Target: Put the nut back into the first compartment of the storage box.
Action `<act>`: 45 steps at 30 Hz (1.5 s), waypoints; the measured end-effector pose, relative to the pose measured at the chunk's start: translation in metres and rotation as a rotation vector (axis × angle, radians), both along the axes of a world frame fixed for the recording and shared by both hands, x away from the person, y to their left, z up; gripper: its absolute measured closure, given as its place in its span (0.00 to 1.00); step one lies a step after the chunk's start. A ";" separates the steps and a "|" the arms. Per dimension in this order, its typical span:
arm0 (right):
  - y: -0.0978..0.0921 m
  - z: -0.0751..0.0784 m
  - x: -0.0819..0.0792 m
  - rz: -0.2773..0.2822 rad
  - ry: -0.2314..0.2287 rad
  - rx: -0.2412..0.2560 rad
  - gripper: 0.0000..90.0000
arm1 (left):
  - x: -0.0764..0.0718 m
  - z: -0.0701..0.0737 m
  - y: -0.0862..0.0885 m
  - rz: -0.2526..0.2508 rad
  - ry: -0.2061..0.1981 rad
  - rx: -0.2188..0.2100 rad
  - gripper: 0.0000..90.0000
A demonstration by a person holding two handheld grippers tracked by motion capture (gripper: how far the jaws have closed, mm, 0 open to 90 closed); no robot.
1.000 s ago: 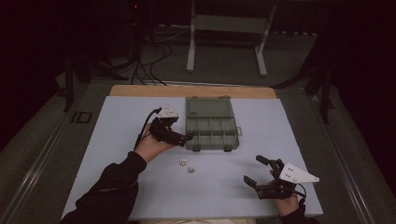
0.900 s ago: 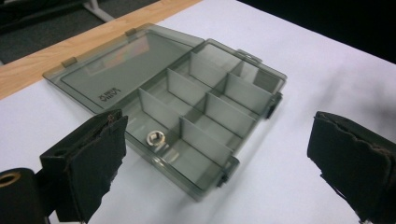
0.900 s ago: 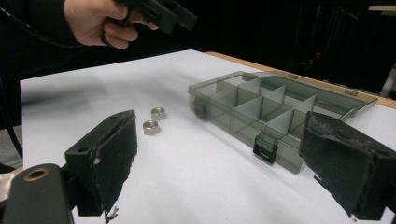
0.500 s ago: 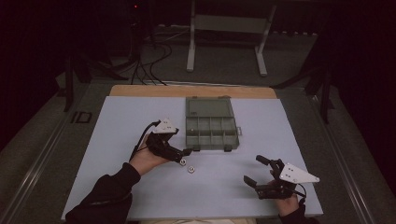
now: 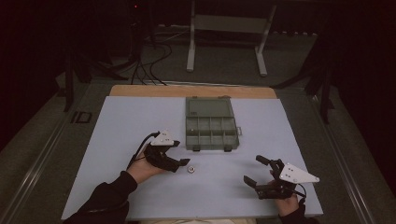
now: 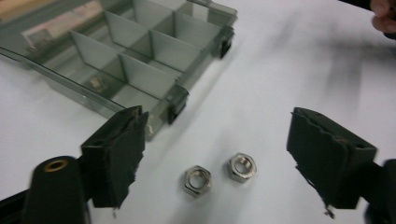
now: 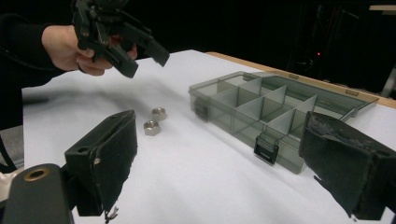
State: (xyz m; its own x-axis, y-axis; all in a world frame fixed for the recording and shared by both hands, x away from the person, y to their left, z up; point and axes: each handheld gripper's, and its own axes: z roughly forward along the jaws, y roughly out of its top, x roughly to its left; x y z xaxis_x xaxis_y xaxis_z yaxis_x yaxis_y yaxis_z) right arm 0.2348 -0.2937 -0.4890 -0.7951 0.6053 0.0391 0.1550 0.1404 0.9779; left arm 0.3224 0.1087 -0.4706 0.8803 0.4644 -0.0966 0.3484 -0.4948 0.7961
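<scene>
The left gripper (image 5: 180, 164) hangs just above the white tabletop (image 5: 116, 140) with its jaws spread wide and nothing between them; in the left gripper view two steel hex nuts (image 6: 197, 180) (image 6: 243, 166) lie side by side on the surface in the gap, touching neither pad. Just beyond them, to the far right, sits the open grey compartment box (image 5: 208, 130) (one small piece rests in a near-left cell). The right gripper (image 5: 256, 171) waits at the near right, well apart from the nuts, its jaws likewise wide open and empty.
</scene>
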 end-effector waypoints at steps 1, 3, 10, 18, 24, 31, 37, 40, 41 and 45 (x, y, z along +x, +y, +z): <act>0.000 0.000 0.000 0.000 0.000 0.000 0.13 | 0.000 -0.002 0.000 -0.006 0.000 0.001 0.28; 0.000 0.000 0.000 0.000 -0.001 0.000 0.13 | 0.000 -0.005 0.000 -0.006 0.004 0.003 0.30; -0.001 0.000 0.000 0.000 -0.002 0.002 0.13 | -0.001 -0.022 -0.004 -0.013 0.006 0.053 0.44; -0.001 0.001 0.000 0.001 -0.002 0.001 0.13 | 0.002 -0.032 -0.005 -0.009 0.011 0.098 0.52; -0.001 0.001 -0.001 0.001 -0.002 0.002 0.13 | 0.003 -0.039 -0.009 -0.014 0.013 0.141 0.54; -0.001 0.001 -0.001 0.000 -0.001 0.004 0.13 | 0.004 -0.046 -0.013 -0.017 0.013 0.185 0.58; -0.001 0.001 -0.001 0.000 0.000 0.006 0.13 | 0.008 -0.048 -0.015 -0.026 0.020 0.193 0.63; -0.001 0.001 -0.001 -0.001 0.000 0.008 0.13 | 0.009 -0.048 -0.015 -0.030 0.018 0.195 0.69; -0.001 0.001 -0.001 0.000 0.000 0.007 0.13 | 0.009 -0.048 -0.015 -0.030 0.017 0.198 0.70; -0.001 0.001 -0.001 -0.001 0.001 0.007 0.13 | 0.010 -0.048 -0.014 -0.035 0.024 0.187 0.75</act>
